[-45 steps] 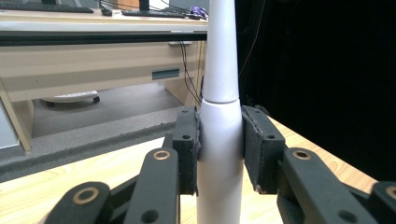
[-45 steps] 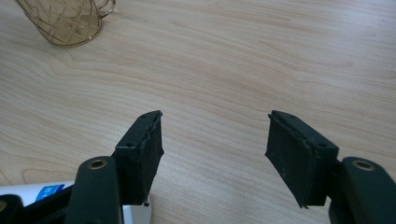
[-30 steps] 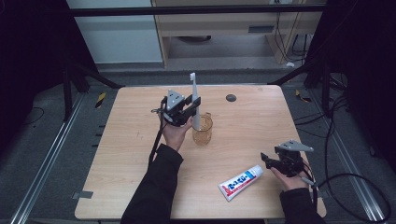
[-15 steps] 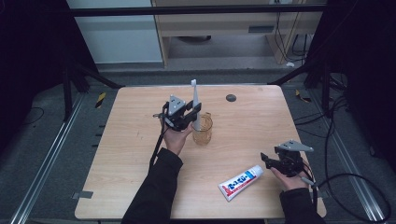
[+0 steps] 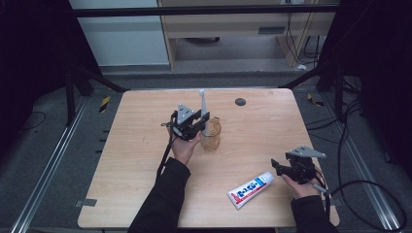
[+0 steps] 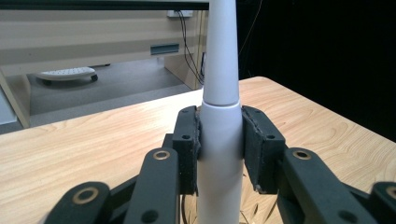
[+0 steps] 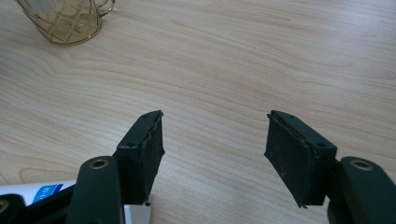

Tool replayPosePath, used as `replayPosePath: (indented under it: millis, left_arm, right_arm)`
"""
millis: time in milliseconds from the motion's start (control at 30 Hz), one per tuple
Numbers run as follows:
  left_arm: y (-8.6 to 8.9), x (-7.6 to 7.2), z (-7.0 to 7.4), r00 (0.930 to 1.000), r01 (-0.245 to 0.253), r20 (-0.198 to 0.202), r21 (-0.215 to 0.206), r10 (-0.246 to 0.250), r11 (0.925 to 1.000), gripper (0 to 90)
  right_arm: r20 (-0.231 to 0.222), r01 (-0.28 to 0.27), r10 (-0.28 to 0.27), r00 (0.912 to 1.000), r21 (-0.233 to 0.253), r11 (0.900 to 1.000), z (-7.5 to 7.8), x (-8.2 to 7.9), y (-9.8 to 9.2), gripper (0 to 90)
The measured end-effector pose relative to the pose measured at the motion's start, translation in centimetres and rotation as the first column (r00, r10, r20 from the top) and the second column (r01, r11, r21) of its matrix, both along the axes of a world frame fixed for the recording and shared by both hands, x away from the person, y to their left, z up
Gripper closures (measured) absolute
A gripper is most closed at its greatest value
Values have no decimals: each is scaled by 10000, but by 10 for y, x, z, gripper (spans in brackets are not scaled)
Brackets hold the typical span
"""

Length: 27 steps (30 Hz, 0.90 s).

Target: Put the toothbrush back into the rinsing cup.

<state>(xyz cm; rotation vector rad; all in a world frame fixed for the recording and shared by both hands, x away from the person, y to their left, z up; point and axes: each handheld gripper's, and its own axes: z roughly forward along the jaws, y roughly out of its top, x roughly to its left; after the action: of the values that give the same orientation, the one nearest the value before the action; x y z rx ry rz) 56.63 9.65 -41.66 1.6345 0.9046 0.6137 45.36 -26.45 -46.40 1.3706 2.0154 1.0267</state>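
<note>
Patience is what we are needing most here, because we are holding the white toothbrush (image 6: 220, 140) upright in the left gripper (image 5: 193, 124), jaws clamped on its thick handle, right over the amber glass cup (image 5: 212, 135) near the middle of the table (image 5: 136, 160). We cannot tell whether its lower end is already inside the cup. To do this well, we are aiming to keep the handle vertical, centre it over the mouth, and lower it slowly so it is not knocking the rim or tipping the cup. We are judging that the jaws should let go only once the base is resting inside. Meanwhile we are keeping the right gripper (image 7: 215, 156) spread wide and holding nothing, low over the table just beside the toothpaste tube (image 5: 250, 186), well apart from the cup.
</note>
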Motion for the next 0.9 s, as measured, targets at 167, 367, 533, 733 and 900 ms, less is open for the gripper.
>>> replayPosePath:
  millis: [167,367,533,733,900]
  left_arm:
    - [-1,-1,-5,10000,4,-49,87,-4,10000,674]
    - [-1,-2,-11,9999,2,-101,133,-1,9999,674]
    - [-1,-2,-15,9999,10,-124,204,-7,9998,674]
    - [-1,-3,-18,9999,34,-132,360,-29,9993,673]
    - [-1,-3,-18,9999,92,-63,391,-90,9992,672]
  right_arm:
    - [-53,15,-15,10000,72,10000,0,0,1,366]
    - [-56,15,-15,10000,77,10000,0,-1,1,366]
    - [-58,15,-15,10000,76,10000,0,0,1,366]
    - [-6,11,-11,10000,0,10000,0,0,2,366]
    - [-8,4,-4,10000,-14,10000,0,0,2,366]
